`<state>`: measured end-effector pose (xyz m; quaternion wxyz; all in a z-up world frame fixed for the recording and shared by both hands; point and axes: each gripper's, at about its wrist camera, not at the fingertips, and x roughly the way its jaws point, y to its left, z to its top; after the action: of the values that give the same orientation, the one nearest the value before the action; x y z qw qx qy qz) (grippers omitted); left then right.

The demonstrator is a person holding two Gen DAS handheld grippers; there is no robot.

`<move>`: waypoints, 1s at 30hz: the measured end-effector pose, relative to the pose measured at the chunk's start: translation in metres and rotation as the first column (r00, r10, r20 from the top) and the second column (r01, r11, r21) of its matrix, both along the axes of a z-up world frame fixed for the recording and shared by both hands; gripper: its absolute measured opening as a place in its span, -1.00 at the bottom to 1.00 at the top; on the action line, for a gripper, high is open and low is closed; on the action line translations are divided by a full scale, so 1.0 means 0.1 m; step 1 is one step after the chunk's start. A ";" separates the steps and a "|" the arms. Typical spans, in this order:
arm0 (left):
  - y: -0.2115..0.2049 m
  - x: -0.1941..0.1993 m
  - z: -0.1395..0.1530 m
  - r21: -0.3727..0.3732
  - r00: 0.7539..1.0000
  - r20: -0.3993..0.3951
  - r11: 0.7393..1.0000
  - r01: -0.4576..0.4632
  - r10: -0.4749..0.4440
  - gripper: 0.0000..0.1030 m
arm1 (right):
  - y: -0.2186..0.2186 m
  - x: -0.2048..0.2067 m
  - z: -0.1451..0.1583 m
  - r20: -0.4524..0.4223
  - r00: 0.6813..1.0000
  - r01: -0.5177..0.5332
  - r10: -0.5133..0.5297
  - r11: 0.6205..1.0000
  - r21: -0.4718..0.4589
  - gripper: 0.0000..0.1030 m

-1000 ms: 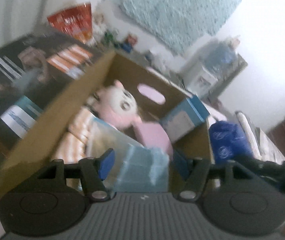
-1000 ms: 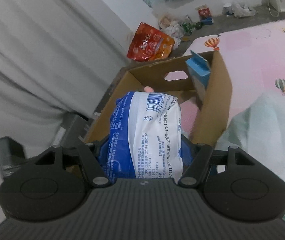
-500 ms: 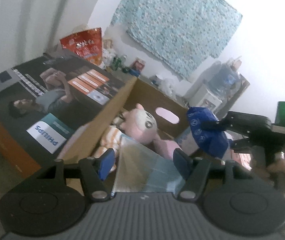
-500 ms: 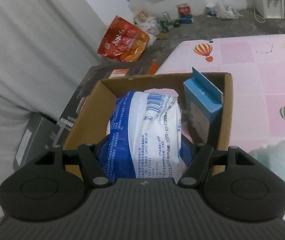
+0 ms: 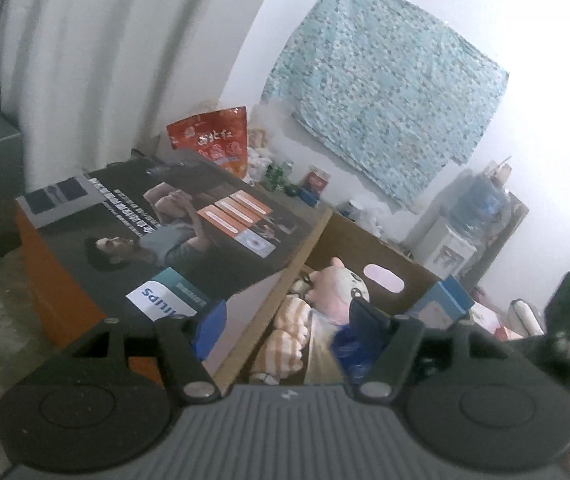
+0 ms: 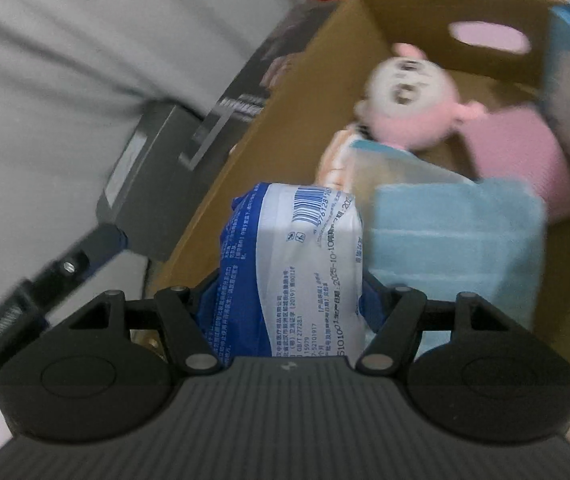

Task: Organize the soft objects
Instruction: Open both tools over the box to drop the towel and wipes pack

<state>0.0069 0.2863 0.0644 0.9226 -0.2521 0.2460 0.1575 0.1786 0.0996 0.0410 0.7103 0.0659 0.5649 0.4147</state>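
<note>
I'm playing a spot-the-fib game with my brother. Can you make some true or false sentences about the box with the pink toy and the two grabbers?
1. The right gripper is shut on a blue and white plastic pack. True.
2. The left gripper holds a folded towel. False: its jaws are open with nothing between them.
3. A pink plush toy with a white face lies inside the brown cardboard box. True.
4. The cardboard box has a lid closed over it. False: the top is open and the things inside show.
5. A light blue folded towel lies in the box beside the pack. True.
</note>
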 end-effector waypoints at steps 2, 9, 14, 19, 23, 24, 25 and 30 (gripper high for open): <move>0.01 -0.03 -0.01 -0.005 1.000 -0.004 1.000 0.000 0.000 0.34 | 0.24 -0.05 -0.03 0.075 0.988 -0.130 0.133 0.991 -0.042 0.31; 0.06 -0.07 -0.09 0.002 1.000 -0.025 1.000 0.000 0.000 0.34 | 0.73 -0.25 -0.36 0.159 0.870 -0.416 0.467 0.867 -0.274 0.33; 0.07 -0.05 -0.15 -0.001 0.999 -0.039 1.000 0.000 0.000 0.34 | 0.76 -0.15 -0.45 0.120 0.873 -0.444 0.474 0.871 -0.212 0.45; 0.05 -0.04 -0.17 0.000 0.999 -0.046 1.000 0.007 -0.007 0.34 | 0.64 0.04 -0.40 0.050 0.920 -0.383 0.388 0.919 -0.091 0.50; 0.01 -0.04 -0.17 0.001 0.999 -0.047 1.000 0.012 -0.012 0.35 | 0.53 0.16 -0.33 0.022 0.943 -0.333 0.333 0.943 -0.009 0.42; 0.00 -0.03 -0.18 0.000 0.999 -0.050 1.000 0.016 -0.016 0.35 | 0.53 0.16 -0.33 0.022 0.943 -0.332 0.332 0.943 -0.004 0.34; -0.01 -0.02 -0.18 -0.002 0.998 -0.052 1.000 0.020 -0.020 0.35 | 0.54 0.15 -0.34 0.026 0.942 -0.335 0.335 0.942 -0.010 0.27; -0.05 0.00 -0.21 -0.013 0.998 -0.054 1.000 0.027 -0.028 0.35 | 0.63 0.11 -0.41 0.036 0.928 -0.371 0.371 0.928 0.020 0.12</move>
<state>0.0074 0.2817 0.0435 0.9160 -0.2502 0.2754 0.1501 0.1896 0.1621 -0.0001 0.6270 -0.0391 0.5505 0.5498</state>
